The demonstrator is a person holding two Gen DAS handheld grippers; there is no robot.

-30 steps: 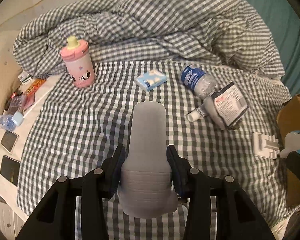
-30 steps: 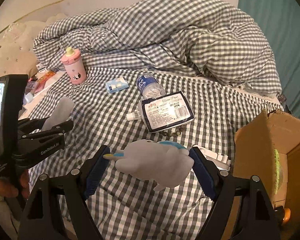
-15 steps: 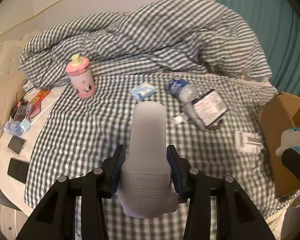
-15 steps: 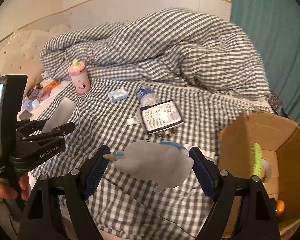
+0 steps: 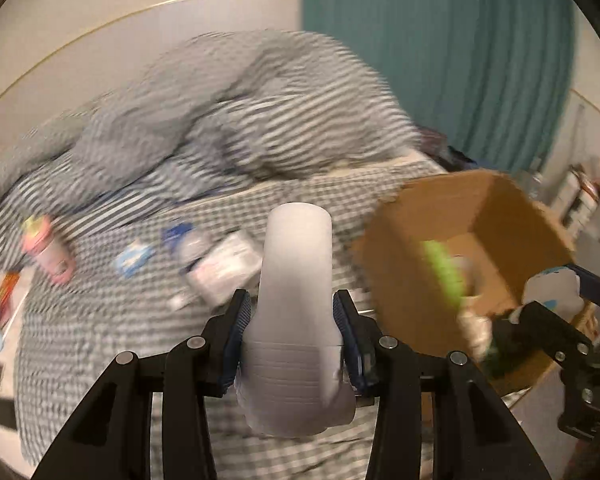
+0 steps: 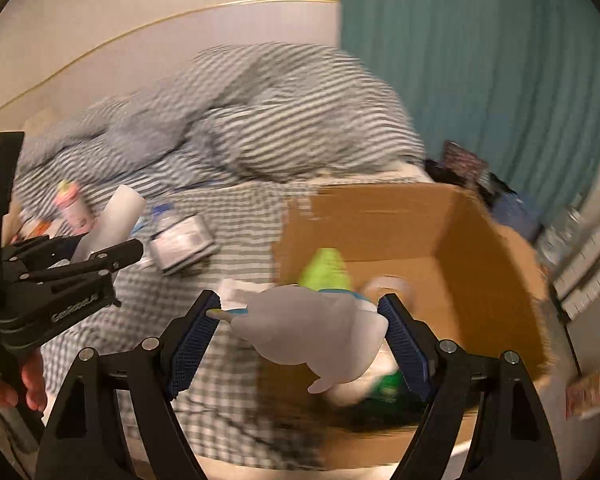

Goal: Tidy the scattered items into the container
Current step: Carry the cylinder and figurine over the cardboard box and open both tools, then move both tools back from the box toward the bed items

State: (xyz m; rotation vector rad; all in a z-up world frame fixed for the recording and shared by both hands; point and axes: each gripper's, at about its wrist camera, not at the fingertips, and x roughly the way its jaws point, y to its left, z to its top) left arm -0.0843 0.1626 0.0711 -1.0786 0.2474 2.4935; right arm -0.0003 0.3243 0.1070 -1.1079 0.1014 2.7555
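Note:
My left gripper (image 5: 296,316) is shut on a white plastic bottle (image 5: 296,280) that points forward, above the checked bed, left of the cardboard box (image 5: 496,208). My right gripper (image 6: 300,320) is shut on a grey-white plush toy (image 6: 312,328) with a blue and yellow trim, held over the near left part of the open box (image 6: 480,248). The box holds a green brush (image 6: 326,270) and other blurred items. The left gripper (image 6: 112,256) with its bottle shows at the left of the right wrist view. The right gripper with the plush (image 5: 552,288) shows at the right of the left wrist view.
On the bed lie a pink baby bottle (image 5: 48,252), a small blue packet (image 5: 134,258), a water bottle (image 5: 188,240) and a labelled pouch (image 5: 228,268), all blurred. A crumpled checked duvet (image 5: 240,120) lies behind. A teal curtain (image 5: 440,60) hangs at the right.
Both grippers swung right toward the box, each keeping its item. The box now fills the right of both views, and the plush has come over its near edge. The scene is motion-blurred.

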